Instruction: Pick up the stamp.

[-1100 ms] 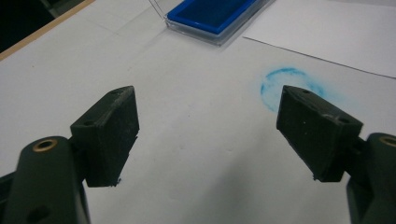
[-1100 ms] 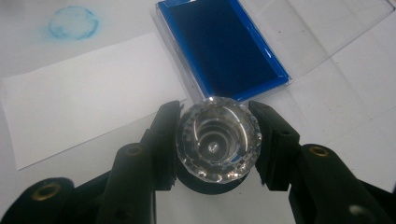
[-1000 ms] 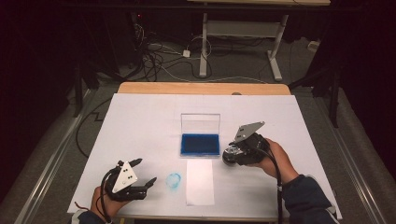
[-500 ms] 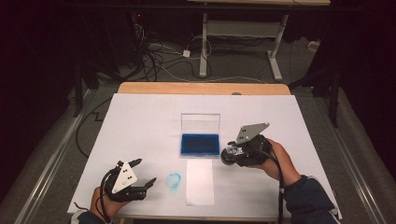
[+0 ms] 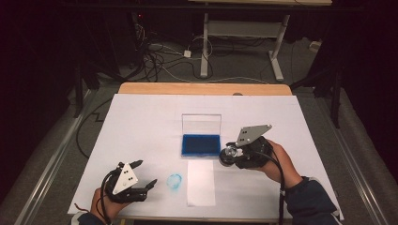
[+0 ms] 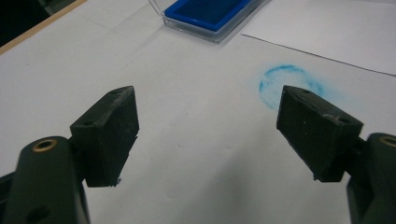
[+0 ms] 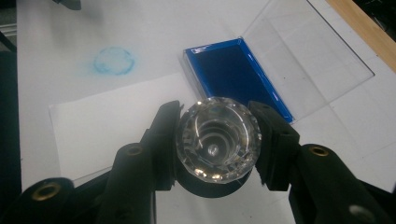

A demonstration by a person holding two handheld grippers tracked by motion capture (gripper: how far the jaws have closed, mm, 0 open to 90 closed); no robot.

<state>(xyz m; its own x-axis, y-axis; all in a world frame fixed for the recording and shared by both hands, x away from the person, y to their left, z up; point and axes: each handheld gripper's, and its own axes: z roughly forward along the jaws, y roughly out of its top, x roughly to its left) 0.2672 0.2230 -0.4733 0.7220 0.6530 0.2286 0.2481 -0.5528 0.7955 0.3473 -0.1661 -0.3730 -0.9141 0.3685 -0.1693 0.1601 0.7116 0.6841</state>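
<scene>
A clear faceted glass (image 7: 217, 140) sits mouth toward the camera between the jaws of my right gripper (image 7: 217, 133), which is shut on it. In the high view that gripper (image 5: 228, 154) hovers just right of a blue ink pad (image 5: 201, 145), whose clear lid (image 5: 201, 124) stands open behind it. A white paper sheet (image 5: 201, 183) lies in front of the pad. A blue ring print (image 5: 174, 181) marks the table left of the sheet. My left gripper (image 5: 147, 172) rests near the front left edge, open with nothing between its jaws (image 6: 208, 126), and the ring print (image 6: 292, 84) lies just beyond its right pad.
A white cover (image 5: 141, 122) spreads over the table, with a wooden edge (image 5: 202, 88) at the far side. Cables and desk legs lie on the floor beyond. The person's hands and a dark sleeve (image 5: 309, 201) come in from the bottom.
The right gripper with the glass has shifted only slightly beside the ink pad. The left gripper has stayed in place.
</scene>
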